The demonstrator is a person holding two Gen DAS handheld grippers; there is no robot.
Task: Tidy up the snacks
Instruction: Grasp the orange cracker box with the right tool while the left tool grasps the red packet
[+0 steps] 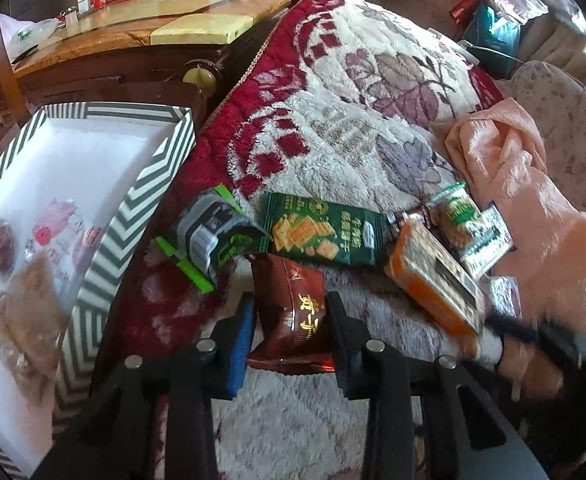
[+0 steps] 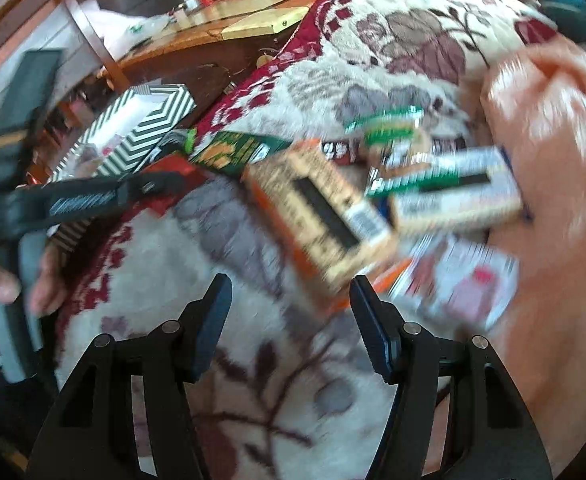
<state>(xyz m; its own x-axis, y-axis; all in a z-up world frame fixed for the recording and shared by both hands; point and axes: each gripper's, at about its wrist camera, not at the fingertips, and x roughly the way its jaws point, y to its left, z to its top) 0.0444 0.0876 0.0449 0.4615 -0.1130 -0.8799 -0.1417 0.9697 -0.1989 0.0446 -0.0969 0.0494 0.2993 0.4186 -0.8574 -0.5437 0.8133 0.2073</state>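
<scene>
A floral blanket (image 1: 353, 120) covers the bed, with a striped box (image 1: 105, 240) at its left edge and a wooden table (image 1: 141, 36) behind. I'm in the picking step: my left gripper (image 1: 291, 320) is clamped on the red packet (image 1: 289, 300), its pads pressing both sides, the packet resting on the blanket near the box. Its long axis runs straight away from me, along my fingers, top end pointing toward the green cracker pack (image 1: 321, 232). Next, I judge, I must lift it clear and carry it left over the box wall, where a few snacks already lie. My right gripper (image 2: 289, 320) hangs with jaws apart and empty, close to the orange box (image 2: 325, 216), which lies slantwise, probably my next pick.
</scene>
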